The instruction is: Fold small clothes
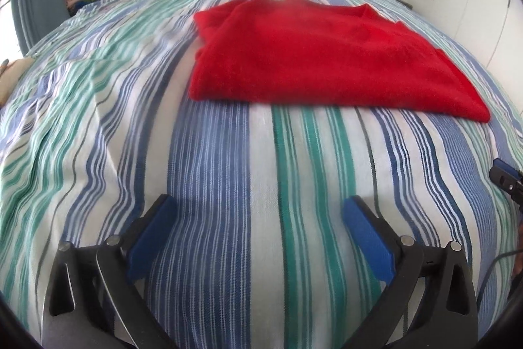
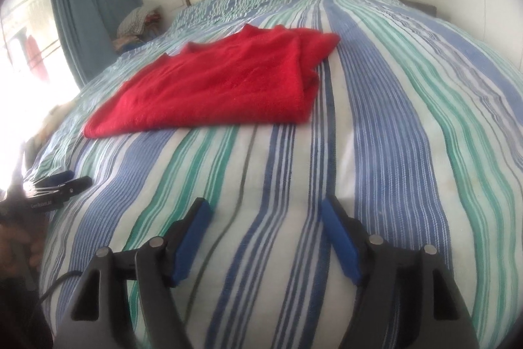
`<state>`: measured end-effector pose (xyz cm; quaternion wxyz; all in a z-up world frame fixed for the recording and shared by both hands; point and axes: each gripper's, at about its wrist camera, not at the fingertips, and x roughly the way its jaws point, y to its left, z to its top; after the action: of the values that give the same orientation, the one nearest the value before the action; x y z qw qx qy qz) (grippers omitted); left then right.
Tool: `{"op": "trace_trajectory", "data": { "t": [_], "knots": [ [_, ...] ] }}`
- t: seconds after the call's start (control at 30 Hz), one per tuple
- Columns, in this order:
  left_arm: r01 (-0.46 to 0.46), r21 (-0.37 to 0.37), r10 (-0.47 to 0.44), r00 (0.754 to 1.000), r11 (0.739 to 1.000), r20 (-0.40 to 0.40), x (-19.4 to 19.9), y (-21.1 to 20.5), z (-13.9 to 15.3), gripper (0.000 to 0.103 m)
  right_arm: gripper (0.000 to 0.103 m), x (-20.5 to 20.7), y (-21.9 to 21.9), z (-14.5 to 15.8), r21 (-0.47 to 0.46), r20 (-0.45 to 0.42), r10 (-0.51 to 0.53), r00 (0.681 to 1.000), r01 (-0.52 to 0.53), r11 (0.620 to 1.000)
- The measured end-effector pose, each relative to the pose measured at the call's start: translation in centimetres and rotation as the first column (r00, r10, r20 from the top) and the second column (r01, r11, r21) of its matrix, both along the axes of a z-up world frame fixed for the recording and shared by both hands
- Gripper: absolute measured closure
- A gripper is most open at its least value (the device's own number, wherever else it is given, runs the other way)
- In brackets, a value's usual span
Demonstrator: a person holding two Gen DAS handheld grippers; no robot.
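Folded red knit garment laid on striped blue-green bedspread, left gripper jaws spread, right gripper jaws spread, nothing held.

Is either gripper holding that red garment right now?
No: the red garment lies on the striped bedspread, ahead of the left gripper and right gripper, both open and empty.

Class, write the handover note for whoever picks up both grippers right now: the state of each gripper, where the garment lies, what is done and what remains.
Left gripper: open, empty, over bare striped bedspread.
Right gripper: open, empty, also short of the cloth.
Red garment: lies ahead of both grippers on the bed, touched by neither; it already looks folded over at least once, layers showing along its right edge.
Done: a partial fold, apparently.
Left: probably reach its near edge and finish folding it smaller.
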<state>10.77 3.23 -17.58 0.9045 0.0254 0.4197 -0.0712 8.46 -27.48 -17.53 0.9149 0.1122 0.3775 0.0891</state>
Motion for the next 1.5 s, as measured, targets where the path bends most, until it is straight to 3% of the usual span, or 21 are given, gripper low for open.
{"op": "trace_trajectory", "data": {
  "t": [0.17, 0.63, 1.5],
  "knots": [
    [0.006, -0.007, -0.006, 1.000, 1.000, -0.012, 0.11, -0.12, -0.32, 0.001, 0.031, 0.17, -0.23, -0.42, 0.035, -0.010, 0.002, 1.000, -0.002, 0.999],
    [0.006, -0.016, -0.006, 1.000, 1.000, 0.003, -0.28, -0.02, -0.17, 0.001, 0.025, 0.27, 0.32, -0.39, 0.021, -0.006, 0.019, 1.000, -0.019, 1.000],
    [0.005, -0.007, -0.005, 1.000, 1.000, 0.004, -0.25, -0.13, -0.15, 0.001, 0.025, 0.15, 0.49, -0.37, 0.011, -0.004, 0.015, 1.000, -0.015, 1.000]
  ]
}}
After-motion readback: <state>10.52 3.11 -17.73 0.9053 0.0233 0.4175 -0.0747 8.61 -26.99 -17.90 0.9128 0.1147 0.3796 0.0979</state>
